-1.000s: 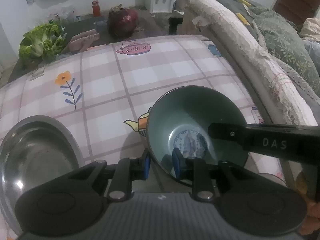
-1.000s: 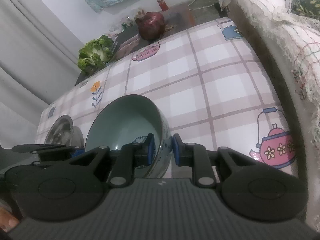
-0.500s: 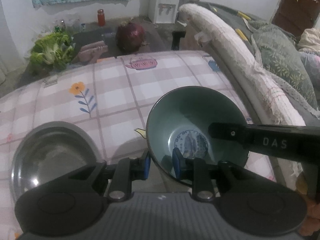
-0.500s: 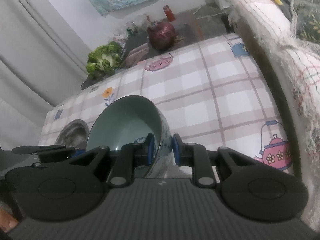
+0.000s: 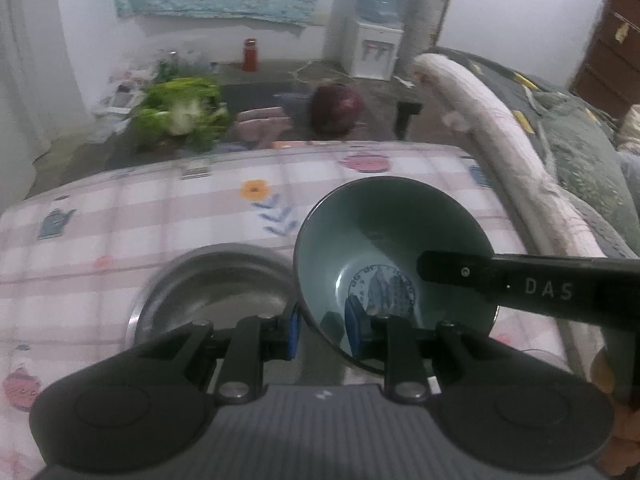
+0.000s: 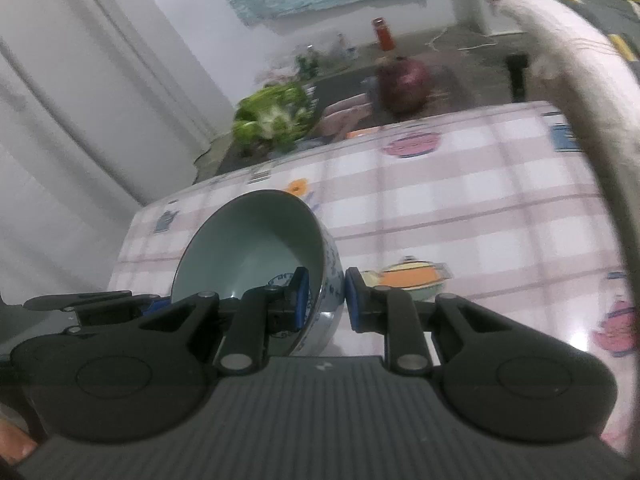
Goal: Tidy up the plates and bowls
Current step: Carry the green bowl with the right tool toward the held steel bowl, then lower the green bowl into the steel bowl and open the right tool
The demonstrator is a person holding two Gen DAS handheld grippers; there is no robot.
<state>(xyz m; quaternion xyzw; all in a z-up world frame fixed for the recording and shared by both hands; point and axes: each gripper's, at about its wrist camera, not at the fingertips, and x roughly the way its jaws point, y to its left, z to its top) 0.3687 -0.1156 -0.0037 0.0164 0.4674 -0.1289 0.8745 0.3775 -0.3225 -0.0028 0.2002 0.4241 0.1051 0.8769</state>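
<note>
A pale green ceramic bowl [image 5: 384, 240] with a blue pattern in its bottom is held above the table by both grippers. My left gripper [image 5: 319, 330] is shut on its near rim, one pad outside and one inside. My right gripper [image 6: 323, 300] is shut on the bowl's [image 6: 256, 252] right rim, and its black finger [image 5: 520, 286] shows in the left wrist view. A steel bowl [image 5: 212, 296] sits on the table just left of and below the green bowl.
The table has a pink checked cloth [image 5: 168, 216] with teapot and flower prints. A quilt-covered sofa edge [image 5: 520, 184] runs along its right side. Beyond the far edge lie green leafy vegetables [image 5: 180, 114] and a purple cabbage [image 5: 336, 108] on the floor.
Both grippers have carried the green bowl leftward and higher. The steel bowl now lies close beside and beneath it, and the view tilts up toward the wall.
</note>
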